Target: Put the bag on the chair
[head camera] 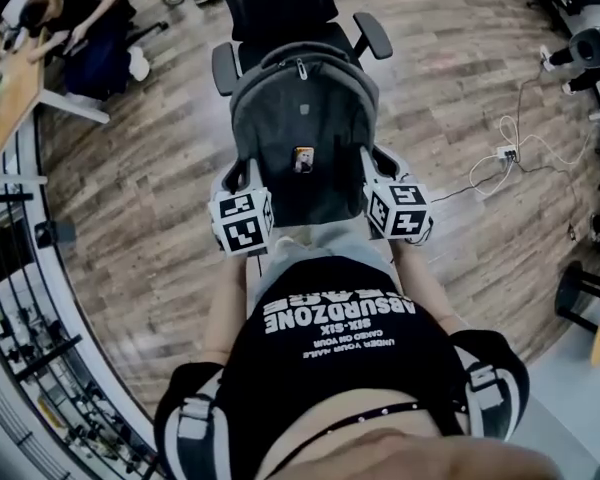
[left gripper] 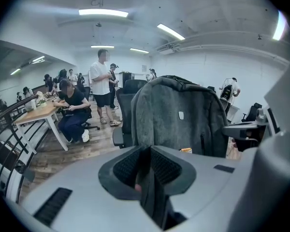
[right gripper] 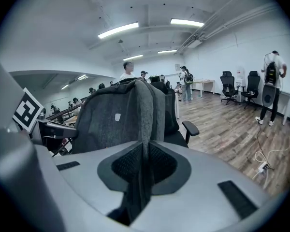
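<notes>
Grey bag held at the chair, upright between its armrests.
Left gripper jaws narrow, clamped on the bag's strap; right gripper jaws narrow, pinching its grey fabric.

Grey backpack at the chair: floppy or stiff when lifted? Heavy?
Grey fabric backpack looks soft yet holds a rounded shape, so probably semi-stiff. Left hand-held gripper and right hand-held gripper each pinch a narrow strip, so it likely swings. Weight: cannot tell.
</notes>
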A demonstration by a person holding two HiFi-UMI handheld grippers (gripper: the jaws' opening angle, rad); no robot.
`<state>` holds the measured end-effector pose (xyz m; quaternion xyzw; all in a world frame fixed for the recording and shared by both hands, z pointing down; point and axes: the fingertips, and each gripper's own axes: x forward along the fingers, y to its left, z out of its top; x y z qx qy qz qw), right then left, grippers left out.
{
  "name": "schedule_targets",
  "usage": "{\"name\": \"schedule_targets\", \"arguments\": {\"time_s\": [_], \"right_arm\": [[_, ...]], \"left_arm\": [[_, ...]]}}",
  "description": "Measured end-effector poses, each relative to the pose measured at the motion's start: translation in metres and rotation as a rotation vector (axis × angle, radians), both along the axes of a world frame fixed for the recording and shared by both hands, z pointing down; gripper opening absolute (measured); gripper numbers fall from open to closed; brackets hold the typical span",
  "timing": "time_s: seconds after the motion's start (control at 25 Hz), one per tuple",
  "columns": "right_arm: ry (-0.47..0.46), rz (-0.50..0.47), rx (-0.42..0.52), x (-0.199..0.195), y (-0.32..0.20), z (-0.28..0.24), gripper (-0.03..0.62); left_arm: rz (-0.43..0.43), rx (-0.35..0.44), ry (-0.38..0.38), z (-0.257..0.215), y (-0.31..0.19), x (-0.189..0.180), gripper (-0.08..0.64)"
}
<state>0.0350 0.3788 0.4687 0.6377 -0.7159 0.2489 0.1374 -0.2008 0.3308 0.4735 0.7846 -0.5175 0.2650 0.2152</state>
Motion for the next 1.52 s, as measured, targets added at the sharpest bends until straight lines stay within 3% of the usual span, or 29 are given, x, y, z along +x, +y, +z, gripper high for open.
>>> {"name": "schedule_targets", "arguments": {"time_s": [0.48, 1.0, 1.52], "right_arm": [[0.010, -0.037, 0.038, 0.058, -0.050, -0.007, 0.052], [0.002, -0.075, 0.036, 0.057, -0.110, -0.007, 0.052], [0.010, -0.095, -0.003, 0.074, -0.230, 0.000, 0.052]], "left_arm": [[-0.019, 0.036, 0.022, -0.004, -0.046, 0.056, 0.075], [-0.048, 0.030, 0.026, -0.006, -0.097, 0.053, 0.075], [-0.072, -0.015, 0.030, 0.008, -0.211, 0.069, 0.075]]}}
